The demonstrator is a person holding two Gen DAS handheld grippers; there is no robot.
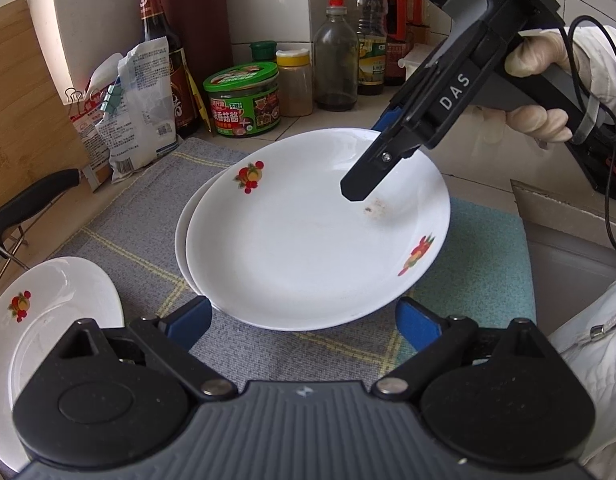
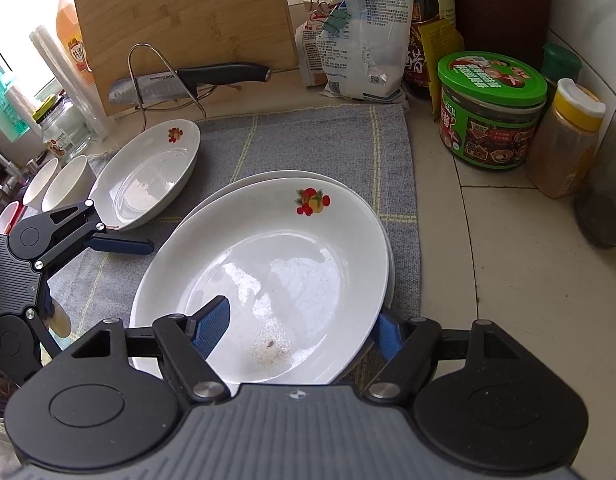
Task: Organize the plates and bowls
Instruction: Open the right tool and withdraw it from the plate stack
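At the far left two bowls (image 2: 73,178) are standing off the edge of the mat (image 1: 139,216), with a loose plate (image 1: 47,320) lying just beside them on it. Next along, the left gripper (image 1: 305,316) is hovering at the near rim of the stack, its jaws spread wide and touching nothing.

In the middle, the top plate (image 1: 308,232) is sitting on a lower plate (image 1: 183,236), shifted a little to the right, so a crescent of the lower one is showing on the left.

On the right, the right gripper (image 2: 301,320) is straddling the top plate's rim: one finger is lying over the inside of the dish and the other is sitting outside the edge. The jaws are apart and not visibly pressing.

The step looks like settling this plate onto the stack. To do it well, the right jaws should be clearing the rim fully before lifting away, so the plate is not dragged. The idle left jaws could be nudging the top plate left until the rims are lining up. The glazed plates are likely sliding easily, so slow, level moves are safest; the worktop (image 2: 508,260) is crowded with jars.
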